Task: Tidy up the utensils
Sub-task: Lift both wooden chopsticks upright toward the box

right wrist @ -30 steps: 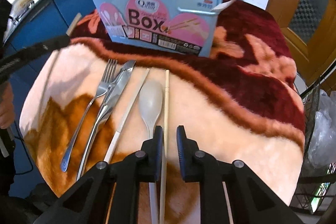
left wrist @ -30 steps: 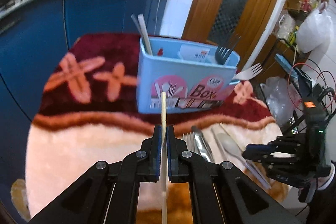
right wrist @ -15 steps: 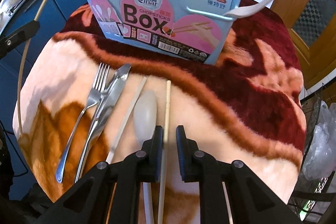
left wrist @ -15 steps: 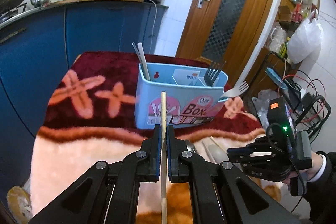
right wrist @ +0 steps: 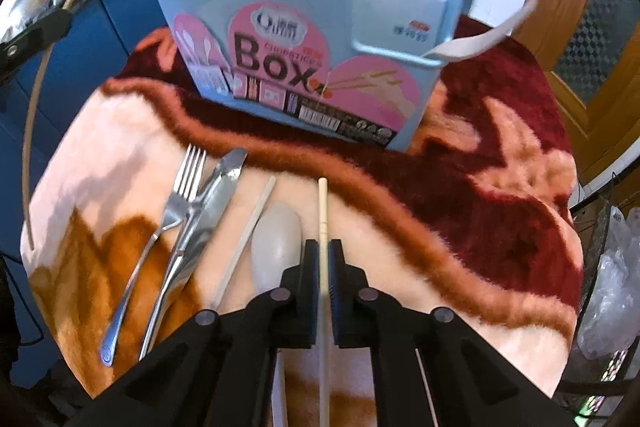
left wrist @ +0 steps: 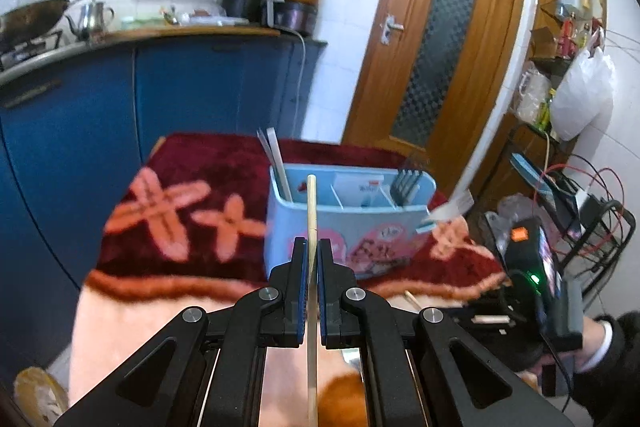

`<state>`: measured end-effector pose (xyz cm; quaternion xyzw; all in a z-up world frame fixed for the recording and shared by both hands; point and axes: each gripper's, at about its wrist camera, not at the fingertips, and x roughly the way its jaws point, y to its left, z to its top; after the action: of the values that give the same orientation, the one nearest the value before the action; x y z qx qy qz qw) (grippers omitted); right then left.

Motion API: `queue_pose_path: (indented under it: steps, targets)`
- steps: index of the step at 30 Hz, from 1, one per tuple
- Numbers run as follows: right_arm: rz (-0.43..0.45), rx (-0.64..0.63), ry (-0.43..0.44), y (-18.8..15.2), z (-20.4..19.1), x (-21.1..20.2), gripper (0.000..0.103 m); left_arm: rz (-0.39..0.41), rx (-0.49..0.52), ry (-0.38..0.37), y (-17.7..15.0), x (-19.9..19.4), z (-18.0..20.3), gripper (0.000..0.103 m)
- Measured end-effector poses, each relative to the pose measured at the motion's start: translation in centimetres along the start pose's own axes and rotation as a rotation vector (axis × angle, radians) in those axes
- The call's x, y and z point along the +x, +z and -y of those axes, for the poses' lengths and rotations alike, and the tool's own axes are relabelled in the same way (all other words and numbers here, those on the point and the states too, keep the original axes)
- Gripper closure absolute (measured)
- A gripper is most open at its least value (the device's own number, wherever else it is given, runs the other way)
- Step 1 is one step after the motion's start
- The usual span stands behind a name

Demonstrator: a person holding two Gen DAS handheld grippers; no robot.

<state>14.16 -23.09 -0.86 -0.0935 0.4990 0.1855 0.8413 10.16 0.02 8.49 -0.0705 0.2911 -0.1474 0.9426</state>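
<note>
Right gripper point(right wrist: 323, 255) has just closed on a chopstick point(right wrist: 322, 203) lying on the blanket point(right wrist: 400, 267) before the box point(right wrist: 280, 27), while left gripper point(left wrist: 312, 259) clamps its chopstick point(left wrist: 311, 203) aloft; next comes lifting and slotting both into the box.

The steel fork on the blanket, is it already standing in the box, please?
No, the fork lies flat on the blanket, short of the box.

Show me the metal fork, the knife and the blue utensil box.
fork point(right wrist: 188, 174): right wrist view, on its tines.
knife point(right wrist: 222, 183): right wrist view, on its blade.
utensil box point(right wrist: 280, 7): right wrist view, on its front wall.
</note>
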Motion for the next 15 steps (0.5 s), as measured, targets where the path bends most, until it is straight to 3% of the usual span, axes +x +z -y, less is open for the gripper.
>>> queue_pose_path:
  steps: [8, 15]
  targets:
    - [0.281, 0.109, 0.099, -2.5, 1.6, -6.0, 0.097, 0.064, -0.020, 0.003, 1.8, 0.4, 0.1, 0.099]
    - [0.504, 0.149, 0.101, -2.2, 1.6, -9.8, 0.097, 0.169, -0.003, 0.077, 4.5, 0.8, 1.5, 0.099]
